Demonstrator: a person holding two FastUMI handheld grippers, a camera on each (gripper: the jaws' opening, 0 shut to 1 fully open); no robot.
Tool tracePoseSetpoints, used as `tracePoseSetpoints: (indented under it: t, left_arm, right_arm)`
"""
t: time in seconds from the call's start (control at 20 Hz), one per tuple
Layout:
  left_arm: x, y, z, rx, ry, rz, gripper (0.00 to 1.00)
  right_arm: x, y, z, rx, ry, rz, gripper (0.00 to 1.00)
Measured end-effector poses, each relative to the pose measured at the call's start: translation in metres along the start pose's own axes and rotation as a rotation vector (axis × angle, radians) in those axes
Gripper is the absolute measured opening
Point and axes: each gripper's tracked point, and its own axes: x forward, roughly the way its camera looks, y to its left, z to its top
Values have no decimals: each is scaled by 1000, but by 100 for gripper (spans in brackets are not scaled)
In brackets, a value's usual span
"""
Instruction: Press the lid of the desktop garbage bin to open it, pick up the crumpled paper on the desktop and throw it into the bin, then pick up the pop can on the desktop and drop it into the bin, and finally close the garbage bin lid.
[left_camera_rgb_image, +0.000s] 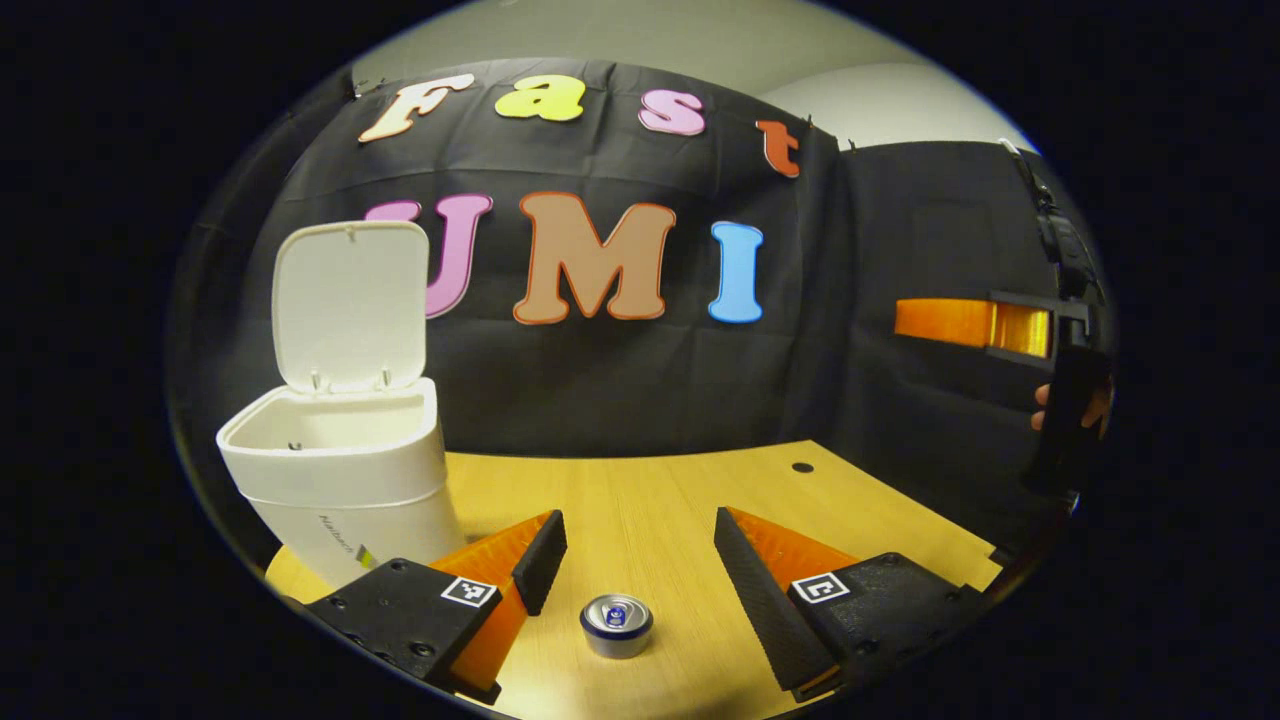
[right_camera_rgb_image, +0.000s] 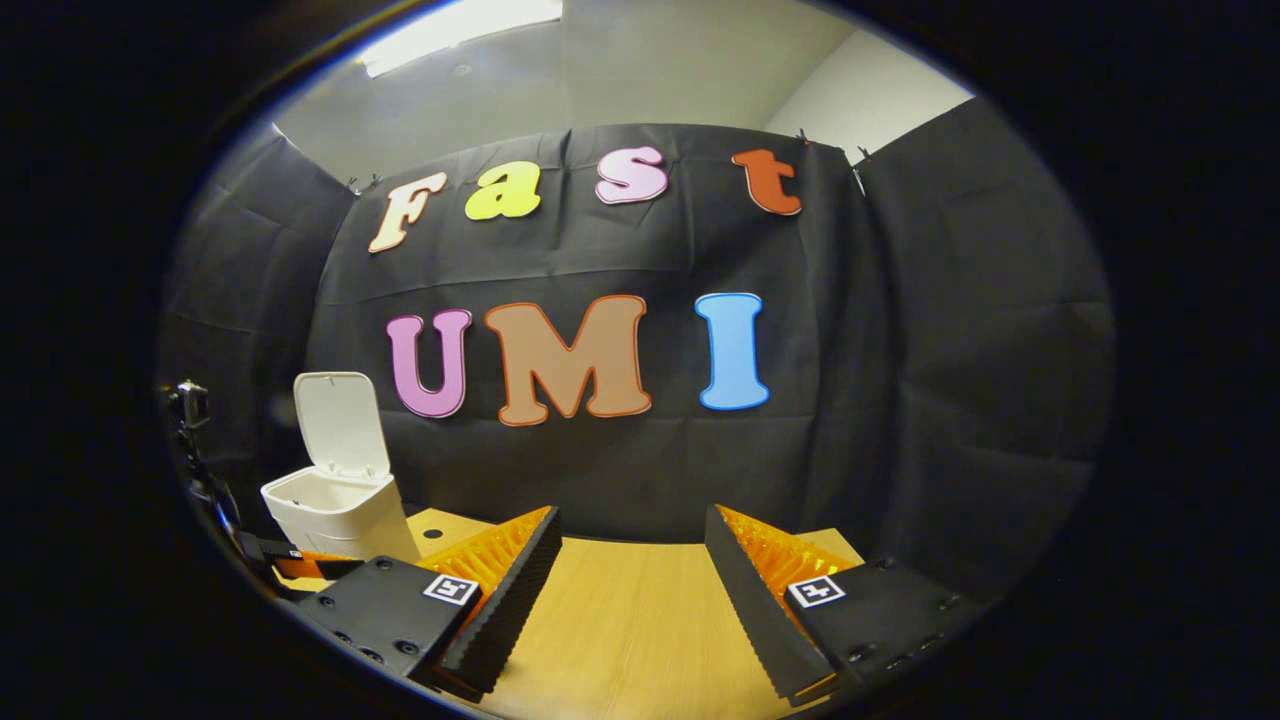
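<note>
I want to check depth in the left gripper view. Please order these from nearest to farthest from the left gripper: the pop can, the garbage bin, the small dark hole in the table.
1. Pop can: upright, between the left gripper fingers.
2. Garbage bin: to the left, lid up.
3. Dark hole: far table edge, to the right.

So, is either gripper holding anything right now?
No. Left gripper is open with the pop can standing untouched between its fingers; right gripper is open and empty.

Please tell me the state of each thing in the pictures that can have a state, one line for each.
garbage bin: upright on the table, open.
lid: raised, standing up behind the opening.
pop can: upright on the table, between the left gripper's fingers, not gripped.
left gripper: open, holds nothing.
right gripper: open, holds nothing.
</note>
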Motion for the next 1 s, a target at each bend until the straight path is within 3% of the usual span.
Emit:
tracePoseSetpoints:
  t: [0.55, 1.0]
  left_arm:
    - [44, 17, -101, -15, 258, 48, 92]
    - [67, 31, -171, -22, 428, 85, 94]
  right_arm:
    - [-25, -46, -67, 2, 159, -109, 96]
    - [-42, -65, -77, -12, 208, -169, 96]
